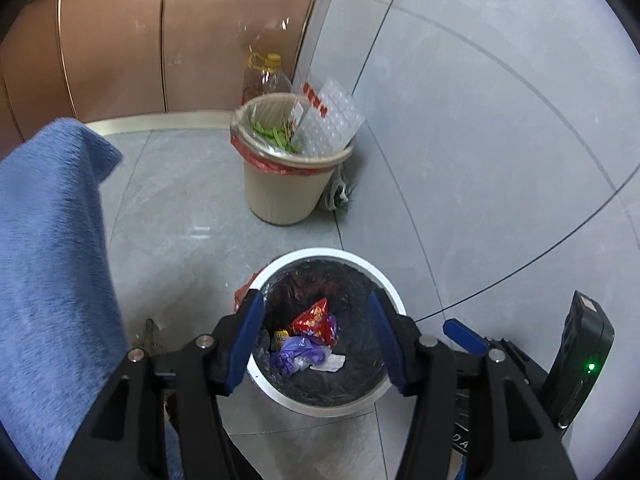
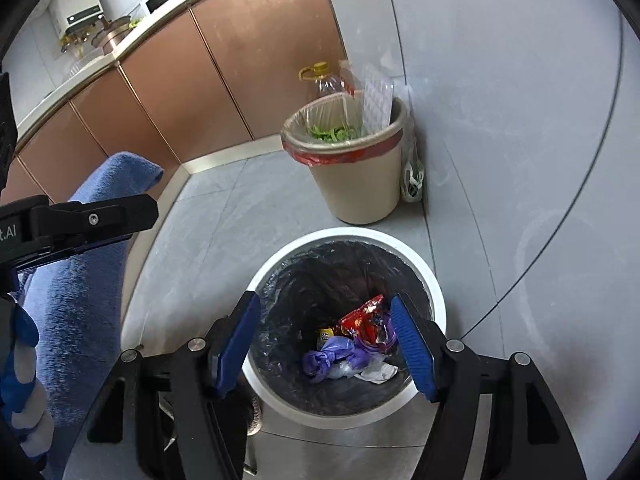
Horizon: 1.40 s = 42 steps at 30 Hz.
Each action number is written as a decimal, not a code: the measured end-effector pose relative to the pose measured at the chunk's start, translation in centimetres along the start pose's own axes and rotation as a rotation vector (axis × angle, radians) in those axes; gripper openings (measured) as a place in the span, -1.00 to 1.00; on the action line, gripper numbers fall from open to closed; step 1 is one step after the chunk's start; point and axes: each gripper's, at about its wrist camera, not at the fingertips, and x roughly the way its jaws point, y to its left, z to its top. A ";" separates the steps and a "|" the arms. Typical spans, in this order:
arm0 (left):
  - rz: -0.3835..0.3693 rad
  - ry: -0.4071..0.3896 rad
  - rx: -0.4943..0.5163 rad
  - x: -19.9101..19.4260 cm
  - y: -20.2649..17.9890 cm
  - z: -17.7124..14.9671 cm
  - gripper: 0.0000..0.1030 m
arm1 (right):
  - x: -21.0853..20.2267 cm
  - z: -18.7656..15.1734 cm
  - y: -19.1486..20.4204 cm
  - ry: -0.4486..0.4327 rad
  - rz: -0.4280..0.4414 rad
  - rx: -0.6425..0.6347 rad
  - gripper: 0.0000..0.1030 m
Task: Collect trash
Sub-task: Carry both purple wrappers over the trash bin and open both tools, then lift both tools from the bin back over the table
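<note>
Left hand-held gripper (image 1: 318, 342) released, blue-padded jaws spread above the round white-rimmed bin with a black plastic liner (image 1: 384, 280), nothing between the pads. Right hand-held gripper (image 2: 326, 346) likewise released and empty, poised over the same bin (image 2: 434, 292).

Trash at the bottom of the liner: crumpled red snack wrapper (image 2: 366, 320), knotted purple plastic bag (image 2: 326, 356), scrunched white paper scrap (image 2: 378, 372), small yellow-labelled piece (image 2: 325, 334), all touching in one heap.

Farther back, against the grey tiled wall (image 1: 500, 100), a beige plastic bin with a red-edged clear liner (image 1: 280, 192), green vegetable scraps (image 1: 274, 136) and a clear bubbled plastic tray (image 1: 332, 120) sticking out of it. Behind that, a clear oil bottle with a yellow cap (image 1: 268, 76). Copper-coloured cabinet doors (image 2: 192, 92) at left. Blue fuzzy fabric (image 1: 52, 260) just beside the left hand-held gripper.
</note>
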 end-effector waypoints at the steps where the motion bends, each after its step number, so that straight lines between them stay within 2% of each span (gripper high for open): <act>1: 0.007 -0.020 0.003 -1.0 -0.1 -0.1 0.03 | -0.6 0.0 0.3 -0.010 -0.002 -0.001 0.30; 12: 0.053 -0.191 -0.004 -9.9 0.2 -2.5 0.03 | -8.8 -0.3 4.5 -0.123 -0.005 -0.055 0.38; 16: 0.089 -0.268 -0.008 -13.8 0.9 -4.1 0.03 | -12.1 -0.8 6.4 -0.166 0.005 -0.082 0.39; 21: 0.139 -0.323 -0.001 -18.0 1.8 -6.3 0.03 | -16.1 -1.3 8.0 -0.215 0.020 -0.097 0.40; 24: 0.177 -0.352 -0.008 -20.6 2.8 -7.8 0.03 | -18.3 -1.8 9.0 -0.238 0.027 -0.110 0.48; 31: 0.259 -0.414 -0.093 -26.9 6.2 -11.1 0.03 | -23.1 -2.8 11.8 -0.281 0.060 -0.161 0.49; 32: 0.272 -0.423 -0.100 -27.7 6.5 -11.6 0.04 | -23.8 -3.1 12.4 -0.285 0.066 -0.171 0.49; 35: 0.300 -0.456 -0.137 -30.4 7.7 -13.2 0.25 | -25.4 -3.5 13.8 -0.294 0.089 -0.195 0.49; 39: 0.356 -0.489 -0.177 -33.3 9.4 -15.1 0.27 | -27.4 -4.0 15.7 -0.310 0.113 -0.224 0.49; 42: 0.427 -0.514 -0.211 -35.3 11.1 -16.5 0.27 | -28.4 -4.3 16.5 -0.324 0.124 -0.233 0.50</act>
